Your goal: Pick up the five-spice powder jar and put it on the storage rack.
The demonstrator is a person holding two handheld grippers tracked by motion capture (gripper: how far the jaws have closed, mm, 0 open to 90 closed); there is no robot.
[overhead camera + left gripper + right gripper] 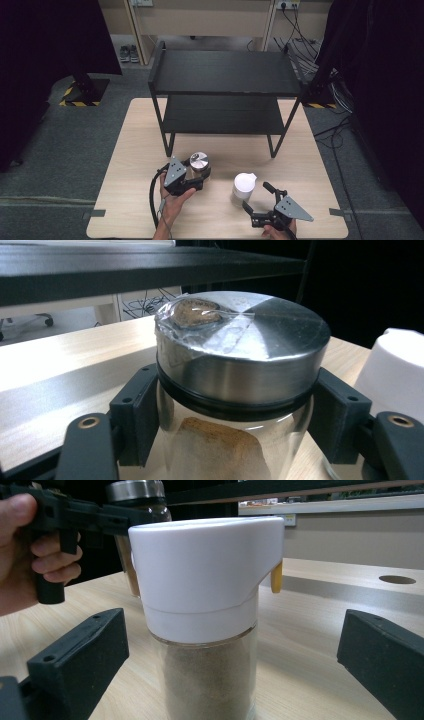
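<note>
A glass jar with a brushed steel lid [199, 162] stands on the wooden table, holding brown powder [215, 445]. My left gripper [196, 176] is shut on the jar just under its lid [240, 340], with a jaw pressed against each side. To its right stands a glass shaker with a white cap [244, 188] and brown powder inside [207, 675]. My right gripper [256, 197] is open, its jaws wide apart on either side of the shaker and not touching it. The left hand and its gripper [65, 520] appear behind the shaker.
A black two-tier metal shelf [223, 75] stands at the far half of the table [135, 150], both tiers bare. Cables lie on the floor at the back right [305, 45]. A round hole [397, 579] is cut in the tabletop.
</note>
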